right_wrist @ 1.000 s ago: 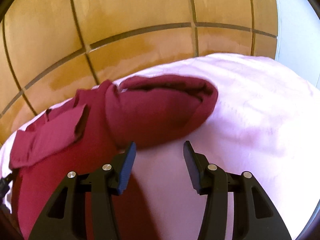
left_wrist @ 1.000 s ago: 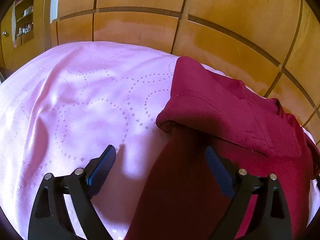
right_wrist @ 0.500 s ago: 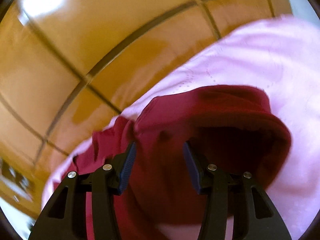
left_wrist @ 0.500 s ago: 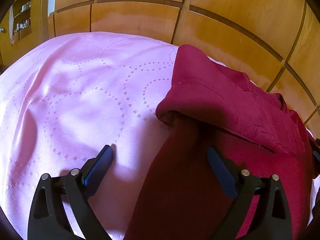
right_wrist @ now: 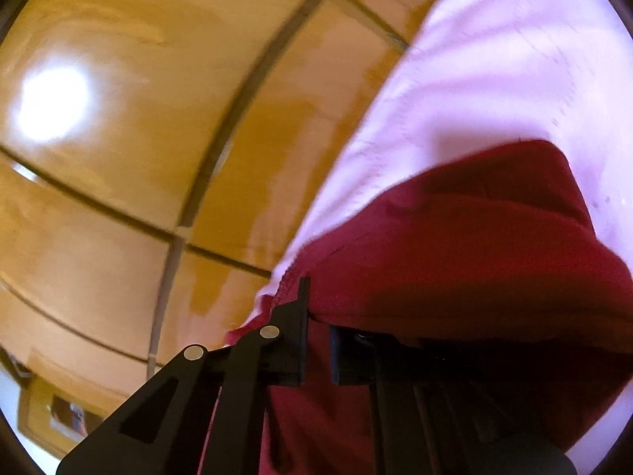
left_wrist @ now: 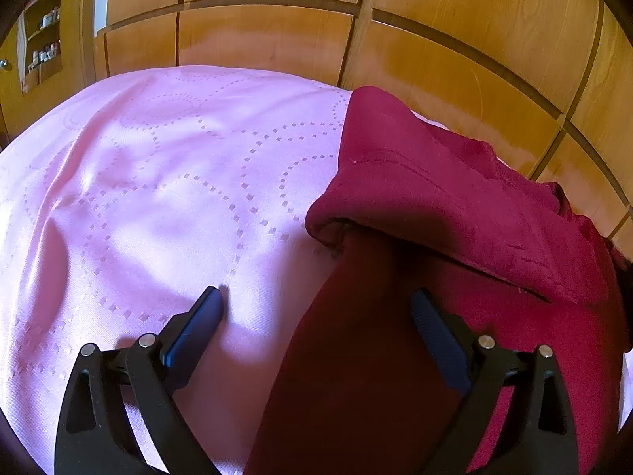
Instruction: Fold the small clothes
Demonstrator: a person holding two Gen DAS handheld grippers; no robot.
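Since a second ago the right claw (right_wrist: 316,340) rolled and clamped the maroon garment (right_wrist: 455,261); left claw (left_wrist: 316,316) gapes open

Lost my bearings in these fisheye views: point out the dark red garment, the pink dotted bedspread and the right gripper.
Dark red fabric garment (left_wrist: 435,198): left wrist view, folded-over upper layer.
Pink dotted bedspread (left_wrist: 158,198): left wrist view, bare patch left of the garment.
Right gripper (right_wrist: 316,340): right wrist view, between its fingers, shut on the garment.

Matt soft red cloth garment (left_wrist: 455,206), smooth pink bedcover (left_wrist: 158,198) with dotted weave, glossy wooden panels (left_wrist: 455,39)
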